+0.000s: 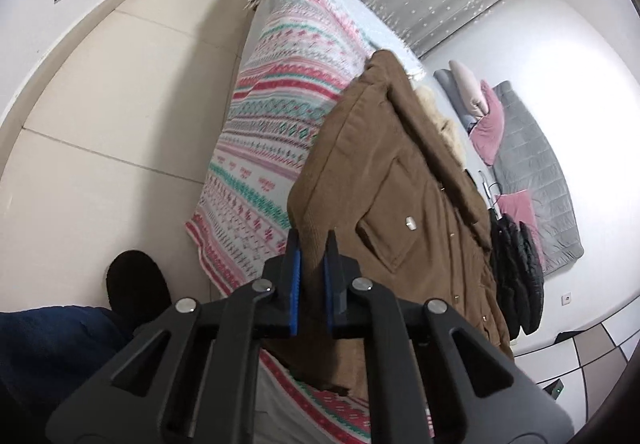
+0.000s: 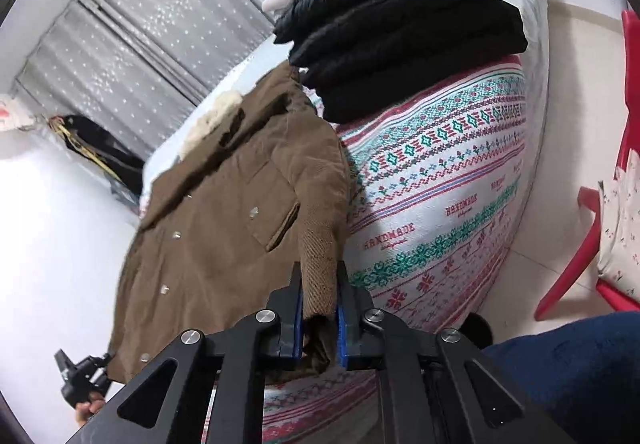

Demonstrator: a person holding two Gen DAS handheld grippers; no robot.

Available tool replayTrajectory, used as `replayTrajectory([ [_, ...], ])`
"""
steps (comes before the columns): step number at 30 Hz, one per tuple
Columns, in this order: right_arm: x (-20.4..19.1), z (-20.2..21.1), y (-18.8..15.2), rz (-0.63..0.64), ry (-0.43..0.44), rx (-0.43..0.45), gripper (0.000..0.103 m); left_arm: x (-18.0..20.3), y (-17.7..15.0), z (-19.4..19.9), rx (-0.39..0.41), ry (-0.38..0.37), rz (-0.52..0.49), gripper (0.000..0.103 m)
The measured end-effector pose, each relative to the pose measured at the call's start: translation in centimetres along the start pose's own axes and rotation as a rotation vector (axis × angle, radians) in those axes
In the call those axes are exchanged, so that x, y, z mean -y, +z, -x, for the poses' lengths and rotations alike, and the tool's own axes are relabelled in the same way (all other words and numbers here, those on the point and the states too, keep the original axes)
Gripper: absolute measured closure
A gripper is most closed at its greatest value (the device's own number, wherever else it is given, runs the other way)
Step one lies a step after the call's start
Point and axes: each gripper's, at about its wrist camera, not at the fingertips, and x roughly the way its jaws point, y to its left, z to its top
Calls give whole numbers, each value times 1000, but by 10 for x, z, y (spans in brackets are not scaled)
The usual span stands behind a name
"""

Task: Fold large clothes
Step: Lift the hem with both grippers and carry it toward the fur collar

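Lengthwise, brown coat [image 2: 224,212] lies collar away, right gripper [image 2: 319,308] pinching its cuff.

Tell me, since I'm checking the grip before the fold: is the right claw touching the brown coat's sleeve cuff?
Touching. The right wrist view shows the right claw closed on the ribbed sleeve cuff of the brown coat, with fabric pinched between both blue pads.

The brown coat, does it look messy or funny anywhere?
Not really messy. The brown coat lies spread on the patterned blanket, buttoned. Only its sleeve cuff sticks up oddly, because the right tongs are pinching it. The black jackets sit neatly folded.
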Motion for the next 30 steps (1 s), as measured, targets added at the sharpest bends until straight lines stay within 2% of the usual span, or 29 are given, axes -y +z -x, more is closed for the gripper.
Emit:
replayTrajectory([
  [3, 0, -2, 2, 3, 10, -6, 91, 11, -2, -5, -7, 22, -51, 92],
  [5, -2, -6, 0, 22, 0, -26, 89, 11, -4, -10, -28, 24, -48, 89],
  [8, -7, -15, -3, 54, -44, -51, 79, 11, -7, -17, -49, 53, -62, 80],
  [9, -6, -16, -3, 60, -47, -54, 71, 11, -9, -19, -53, 56, -72, 76],
  [11, -7, -21, -5, 78, -62, -63, 63, 13, -14, -22, -61, 52, -86, 74],
  [13, -8, -27, -7, 96, -85, -81, 63, 14, -18, -27, -70, 75, -105, 74],
  [15, -10, -37, -12, 114, -110, -121, 63, 14, -19, -28, -68, 116, -121, 90],
  [18, -11, -31, -13, 117, -103, -74, 90, 11, -15, -20, -49, 126, -108, 92],
  [22, -6, -16, -8, 61, -50, -5, 92, 12, -7, -6, -20, 97, -84, 94],
  [30, -10, 5, 15, -10, 98, 50, 92, 42, 11, 14, -8, 45, -60, 96],
])
